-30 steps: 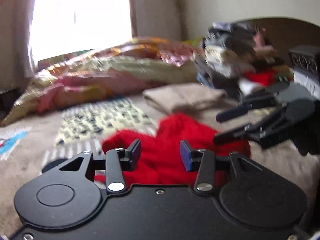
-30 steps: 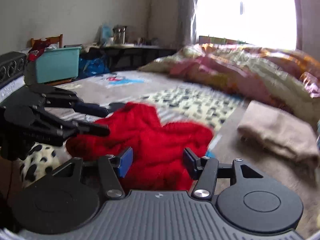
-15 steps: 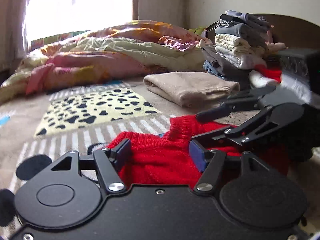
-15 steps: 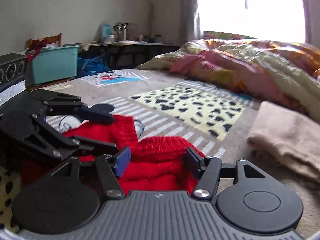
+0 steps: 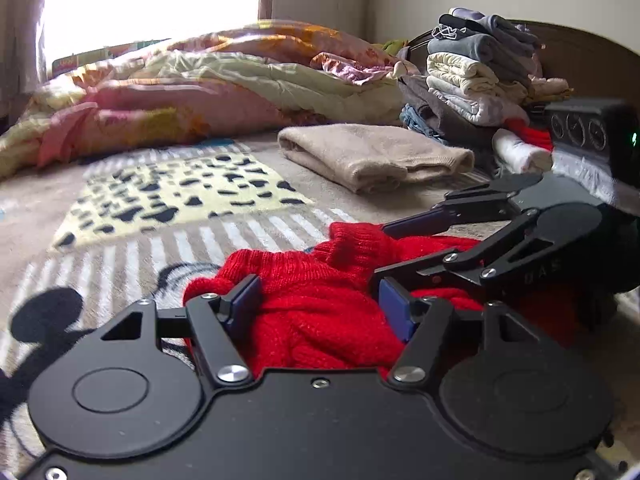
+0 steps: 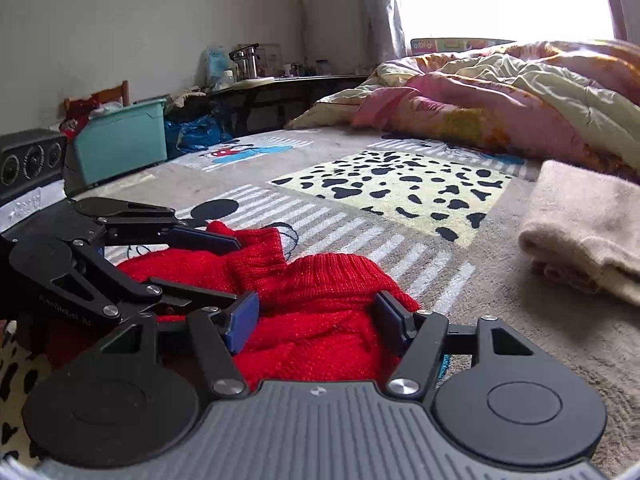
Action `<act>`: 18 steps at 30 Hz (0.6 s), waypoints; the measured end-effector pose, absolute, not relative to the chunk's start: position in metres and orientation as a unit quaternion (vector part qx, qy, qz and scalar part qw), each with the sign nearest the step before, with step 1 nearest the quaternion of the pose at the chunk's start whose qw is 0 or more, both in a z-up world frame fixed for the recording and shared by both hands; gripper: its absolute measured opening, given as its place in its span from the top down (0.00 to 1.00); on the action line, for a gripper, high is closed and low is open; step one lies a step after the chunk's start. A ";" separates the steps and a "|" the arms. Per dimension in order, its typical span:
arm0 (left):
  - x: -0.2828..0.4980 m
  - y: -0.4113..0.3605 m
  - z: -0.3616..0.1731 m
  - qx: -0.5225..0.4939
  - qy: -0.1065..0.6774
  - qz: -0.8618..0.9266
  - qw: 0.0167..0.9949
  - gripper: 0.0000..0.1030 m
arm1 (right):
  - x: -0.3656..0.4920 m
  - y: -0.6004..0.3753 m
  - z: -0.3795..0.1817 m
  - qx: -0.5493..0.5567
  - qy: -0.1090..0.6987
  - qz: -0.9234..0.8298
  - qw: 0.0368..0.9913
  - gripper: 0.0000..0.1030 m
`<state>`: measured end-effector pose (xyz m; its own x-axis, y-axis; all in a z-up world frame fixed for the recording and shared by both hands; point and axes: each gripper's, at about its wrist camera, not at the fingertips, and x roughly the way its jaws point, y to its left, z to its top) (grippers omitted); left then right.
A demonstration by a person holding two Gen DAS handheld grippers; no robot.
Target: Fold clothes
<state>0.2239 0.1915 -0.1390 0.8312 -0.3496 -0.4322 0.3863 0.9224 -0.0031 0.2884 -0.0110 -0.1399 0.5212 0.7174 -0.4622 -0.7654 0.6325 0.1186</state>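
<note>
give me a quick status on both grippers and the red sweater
Left gripper open, right gripper open, jaws astride bunched red sweater, no pinch. Sweater crumpled on blanket, unfolded. Nothing blocking; folded beige sweater lies clear.

Red knitted sweater (image 5: 320, 312), bunched in soft ridges, ribbed cuff sticking up, lying crumpled on the patterned blanket (image 5: 132, 248), near the folded beige garment (image 5: 376, 156).
</note>
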 end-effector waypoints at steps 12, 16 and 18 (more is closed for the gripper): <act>0.166 0.255 -0.134 -0.237 0.239 -0.110 0.935 0.29 | 0.251 -0.072 -0.141 0.201 0.313 0.328 0.868 0.28; 0.157 0.279 -0.157 -0.405 0.261 -0.089 0.872 0.28 | 0.251 -0.088 -0.162 0.298 0.344 0.298 0.839 0.24; 0.157 0.279 -0.155 -0.415 0.260 -0.089 0.867 0.26 | 0.251 -0.089 -0.169 0.321 0.350 0.296 0.829 0.24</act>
